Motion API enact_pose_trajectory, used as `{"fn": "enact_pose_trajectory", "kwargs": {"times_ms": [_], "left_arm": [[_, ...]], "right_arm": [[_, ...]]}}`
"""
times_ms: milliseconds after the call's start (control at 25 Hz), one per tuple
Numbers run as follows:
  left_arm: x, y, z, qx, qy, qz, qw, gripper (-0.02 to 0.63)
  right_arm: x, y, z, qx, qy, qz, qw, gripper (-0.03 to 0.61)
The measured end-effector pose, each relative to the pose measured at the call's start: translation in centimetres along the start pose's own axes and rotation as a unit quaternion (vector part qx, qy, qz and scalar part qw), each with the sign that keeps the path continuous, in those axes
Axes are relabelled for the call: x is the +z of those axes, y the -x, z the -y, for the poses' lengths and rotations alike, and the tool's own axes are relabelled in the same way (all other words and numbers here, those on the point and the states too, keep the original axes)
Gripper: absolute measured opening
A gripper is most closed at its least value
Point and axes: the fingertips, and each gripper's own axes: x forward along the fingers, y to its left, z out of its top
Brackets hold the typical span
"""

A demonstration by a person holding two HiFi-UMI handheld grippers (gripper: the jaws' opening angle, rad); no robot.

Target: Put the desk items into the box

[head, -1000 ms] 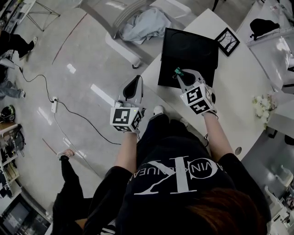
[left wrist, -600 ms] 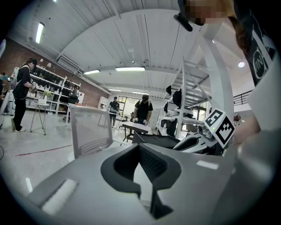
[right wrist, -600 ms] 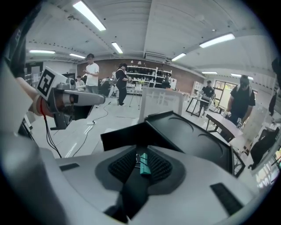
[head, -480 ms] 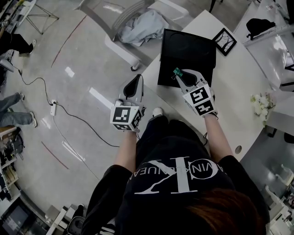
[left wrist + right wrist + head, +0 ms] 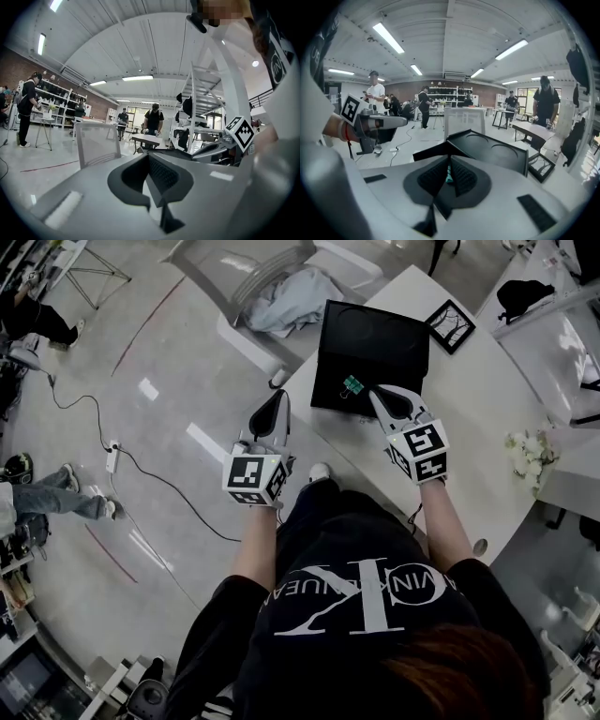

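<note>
Right gripper (image 5: 372,391), clamping green clip (image 5: 352,385), reached box (image 5: 375,338); left gripper (image 5: 278,401) closed, empty.

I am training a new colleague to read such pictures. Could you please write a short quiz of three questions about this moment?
1. True or false: the left tool holds a desk item.
2. What does the right tool grip? A) a pen B) a green clip C) a cup
3. Fill in the missing word: in the head view, the green clip is held over the black ____ on the desk.

Key
1. False. Its jaws are together with nothing between them.
2. B.
3. box
</note>
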Motion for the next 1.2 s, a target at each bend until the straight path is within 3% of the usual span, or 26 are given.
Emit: {"fn": "enact_pose_trajectory", "kwargs": {"times_ms": [520,1200], "left_arm": [[1.3,1.3,3.5,0.012,-0.019,0.017,0.9996,0.009],[3.1,4.7,5.9,0.038,-0.038,0.05,0.9973,0.009]], "right_arm": [[0.6,5.5,1.8,-0.017,-0.042,0.078,0.996,0.015],[1.5,10.8,1.8,-0.035,-0.048,0.155,0.986,0.014]]}}
